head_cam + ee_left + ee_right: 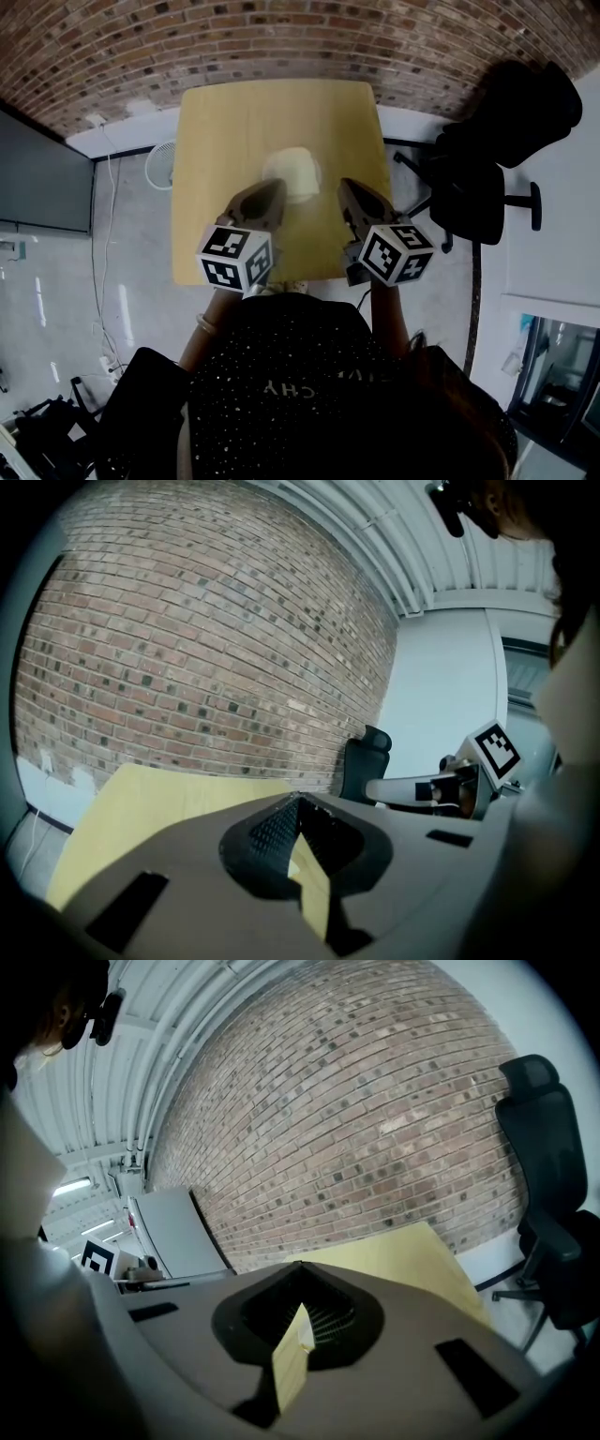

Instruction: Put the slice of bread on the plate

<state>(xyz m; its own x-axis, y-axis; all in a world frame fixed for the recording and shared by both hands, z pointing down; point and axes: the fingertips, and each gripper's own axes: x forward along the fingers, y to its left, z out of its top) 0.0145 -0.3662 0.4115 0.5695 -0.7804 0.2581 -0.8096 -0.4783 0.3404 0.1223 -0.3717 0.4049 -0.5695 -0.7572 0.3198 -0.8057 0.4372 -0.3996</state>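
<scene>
Bread (302,176), a pale slice, lies on the white plate (272,165) near the middle of the yellow desk (225,117); slice and rim are hard to tell apart from the head view. Bare desk runs from the plate to the far edge, which sits close to the brick wall (281,37), and out to both side edges. A black office chair (487,183) crowds the right edge, while grey floor (131,244) lies open off the left edge.

Left gripper (277,187) and right gripper (344,185) hang over the near half of the desk. They flank the plate's near side, the left tip just beside its rim. Each gripper's own view shows its jaws brought together to a point, with nothing held between them.
</scene>
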